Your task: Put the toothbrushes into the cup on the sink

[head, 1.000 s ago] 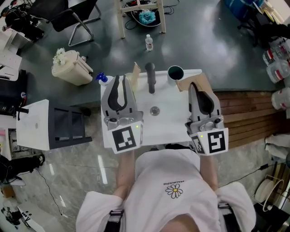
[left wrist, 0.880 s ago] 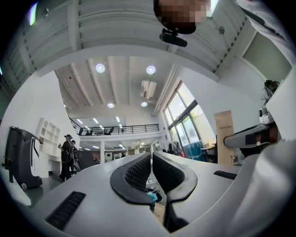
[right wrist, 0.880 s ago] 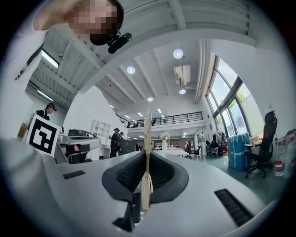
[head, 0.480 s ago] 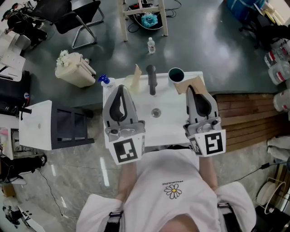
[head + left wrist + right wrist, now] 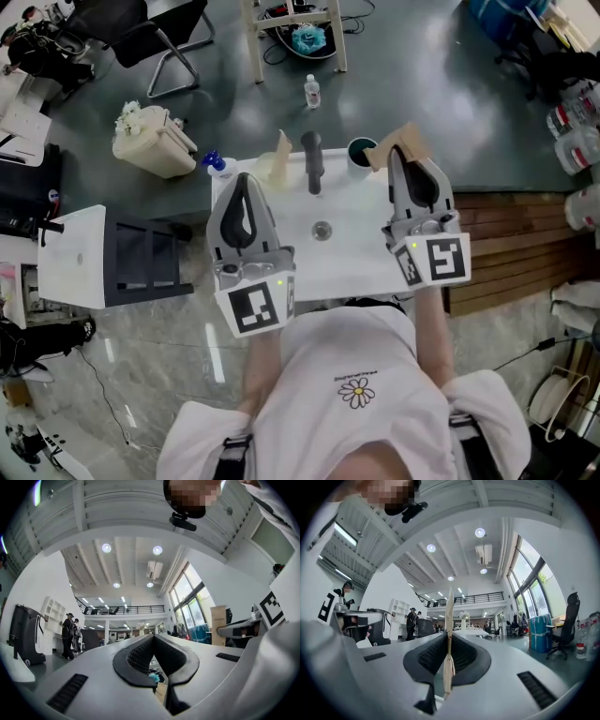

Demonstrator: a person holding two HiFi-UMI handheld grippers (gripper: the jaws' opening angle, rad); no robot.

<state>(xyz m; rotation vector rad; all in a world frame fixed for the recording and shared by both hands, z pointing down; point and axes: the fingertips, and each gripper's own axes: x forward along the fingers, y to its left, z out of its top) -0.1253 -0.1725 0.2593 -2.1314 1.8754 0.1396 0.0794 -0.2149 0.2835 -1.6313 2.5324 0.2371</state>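
The cup [image 5: 358, 150] looks empty from here, so I'd say nothing is delivered yet. One flat tan pack [image 5: 405, 141], a toothbrush I'd guess, is clamped upright in the right hand-held gripper [image 5: 401, 161], with the cup just to that gripper's left. A second tan pack [image 5: 278, 157] stands ahead and right of the left hand-held gripper [image 5: 242, 180], which is clenched on nothing. I count two packs, one cup and one sink [image 5: 356, 253].
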